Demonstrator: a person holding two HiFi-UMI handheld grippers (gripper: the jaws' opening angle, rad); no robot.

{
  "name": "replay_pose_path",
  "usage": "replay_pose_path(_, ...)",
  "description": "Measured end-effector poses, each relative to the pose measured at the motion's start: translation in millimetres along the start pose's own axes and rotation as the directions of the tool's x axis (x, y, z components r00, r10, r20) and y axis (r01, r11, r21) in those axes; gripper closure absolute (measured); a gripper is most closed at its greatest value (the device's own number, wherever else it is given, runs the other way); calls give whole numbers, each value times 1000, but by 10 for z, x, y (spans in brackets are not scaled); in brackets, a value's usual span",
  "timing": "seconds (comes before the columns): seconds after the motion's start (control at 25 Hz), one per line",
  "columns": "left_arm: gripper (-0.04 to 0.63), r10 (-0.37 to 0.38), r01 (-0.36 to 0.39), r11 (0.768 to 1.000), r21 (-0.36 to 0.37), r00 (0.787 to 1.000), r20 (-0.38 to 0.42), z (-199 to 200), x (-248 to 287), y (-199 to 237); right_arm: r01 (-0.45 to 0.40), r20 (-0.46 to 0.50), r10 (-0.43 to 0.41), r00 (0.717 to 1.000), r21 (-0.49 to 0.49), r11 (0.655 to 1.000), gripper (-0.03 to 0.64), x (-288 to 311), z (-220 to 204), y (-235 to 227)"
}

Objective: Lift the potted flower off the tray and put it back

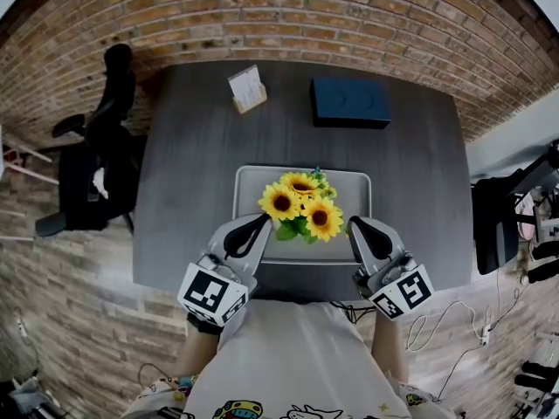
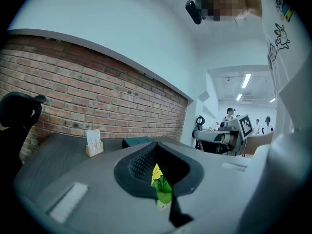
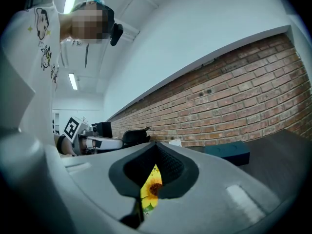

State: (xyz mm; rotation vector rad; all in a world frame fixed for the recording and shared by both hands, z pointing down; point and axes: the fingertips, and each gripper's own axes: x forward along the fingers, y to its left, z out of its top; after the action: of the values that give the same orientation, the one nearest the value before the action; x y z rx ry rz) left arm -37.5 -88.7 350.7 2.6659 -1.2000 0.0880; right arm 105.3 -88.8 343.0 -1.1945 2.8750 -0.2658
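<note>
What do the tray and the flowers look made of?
Tray: smooth matte grey, plastic or metal; the even sheen leaves it open. Flowers: probably artificial, fabric or plastic; petals look uniformly bright and evenly shaped.

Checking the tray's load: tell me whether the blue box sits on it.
No, the blue box lies on the table beyond the tray.

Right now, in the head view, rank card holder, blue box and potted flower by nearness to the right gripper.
1. potted flower, just left of the right gripper.
2. blue box, straight ahead, table's far side.
3. card holder, far left.
</note>
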Motion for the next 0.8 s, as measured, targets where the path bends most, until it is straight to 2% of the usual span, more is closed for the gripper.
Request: replay_pose_path(0.8, 597, 2, -2, 1000, -1, 1000, -4, -14, 25, 41, 14, 0, -14, 1000, 3, 1000, 617, 20, -21, -54)
